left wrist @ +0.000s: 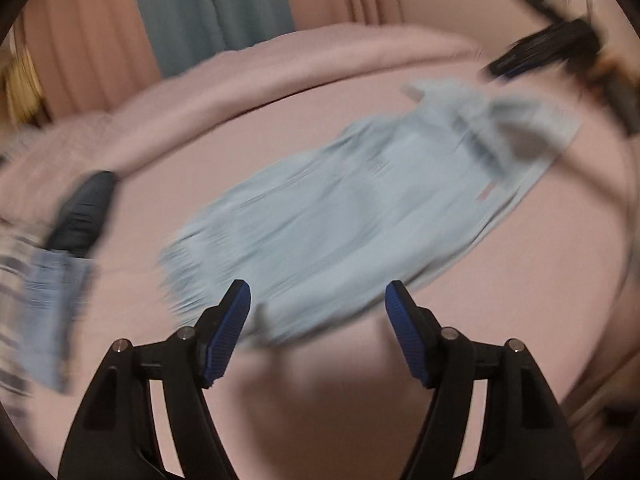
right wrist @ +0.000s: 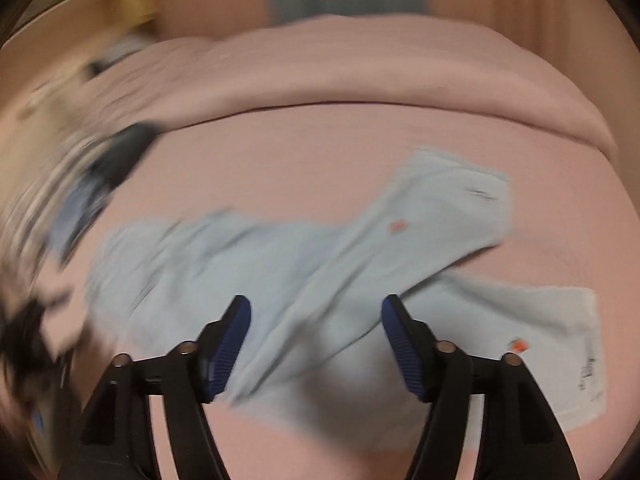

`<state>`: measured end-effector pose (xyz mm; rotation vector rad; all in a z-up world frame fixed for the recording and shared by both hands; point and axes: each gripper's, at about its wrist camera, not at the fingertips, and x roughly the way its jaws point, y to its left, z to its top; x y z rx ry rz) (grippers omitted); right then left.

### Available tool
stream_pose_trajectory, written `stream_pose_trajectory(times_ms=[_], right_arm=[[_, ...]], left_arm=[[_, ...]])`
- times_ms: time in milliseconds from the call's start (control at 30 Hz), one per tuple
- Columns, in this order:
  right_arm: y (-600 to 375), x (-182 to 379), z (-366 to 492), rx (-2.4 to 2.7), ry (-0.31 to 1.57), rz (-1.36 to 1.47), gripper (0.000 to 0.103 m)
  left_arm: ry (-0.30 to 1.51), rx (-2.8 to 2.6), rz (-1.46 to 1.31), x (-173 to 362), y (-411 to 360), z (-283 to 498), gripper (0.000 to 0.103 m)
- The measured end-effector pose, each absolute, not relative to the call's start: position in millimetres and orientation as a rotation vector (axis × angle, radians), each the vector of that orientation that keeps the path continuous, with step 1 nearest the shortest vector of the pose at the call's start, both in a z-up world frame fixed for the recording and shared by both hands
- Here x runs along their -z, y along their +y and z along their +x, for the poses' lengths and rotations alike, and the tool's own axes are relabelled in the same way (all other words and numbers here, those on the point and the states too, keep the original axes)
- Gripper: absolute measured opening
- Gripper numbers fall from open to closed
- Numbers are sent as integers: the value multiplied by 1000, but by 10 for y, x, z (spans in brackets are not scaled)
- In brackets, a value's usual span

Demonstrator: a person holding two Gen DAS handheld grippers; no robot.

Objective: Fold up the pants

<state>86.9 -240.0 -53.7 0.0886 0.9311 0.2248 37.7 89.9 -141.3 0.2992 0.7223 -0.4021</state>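
Observation:
Light blue pants (left wrist: 340, 216) lie spread on the pink bed, folded lengthwise, waist end at the far right. My left gripper (left wrist: 318, 296) is open and empty, hovering just above the near leg end. In the right wrist view the pants (right wrist: 304, 276) lie rumpled across the middle, waist part to the right with small orange tags. My right gripper (right wrist: 316, 312) is open and empty, above the pants' middle. The right gripper's dark body (left wrist: 552, 48) shows blurred at the upper right of the left wrist view. Both views are motion-blurred.
A pink rolled blanket (left wrist: 304, 60) runs along the far side of the bed (left wrist: 520, 280). A pile of folded clothes, dark and blue striped (left wrist: 60, 248), lies at the left; it also shows in the right wrist view (right wrist: 100, 176). Curtains (left wrist: 208, 4) hang behind.

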Motion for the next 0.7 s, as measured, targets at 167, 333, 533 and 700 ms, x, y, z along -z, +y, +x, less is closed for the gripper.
stream_pose_trajectory(times_ms=[167,333,533,700], right_arm=[[-2551,798,2035,-6,1122,215,69],[-2598,1182,2773,191,1234,270,69],[-2565,1242,2816,150,1198,214,3],[-3077,533,2074,-16,899,417,3]], left_arm=[[777,616,62,1440,45,818,70],[825,706,60,1612,-700,1110,70],[880,733,177,1808,-1116,1195,15],[853,722,185,1824,-1171,1141,8]])
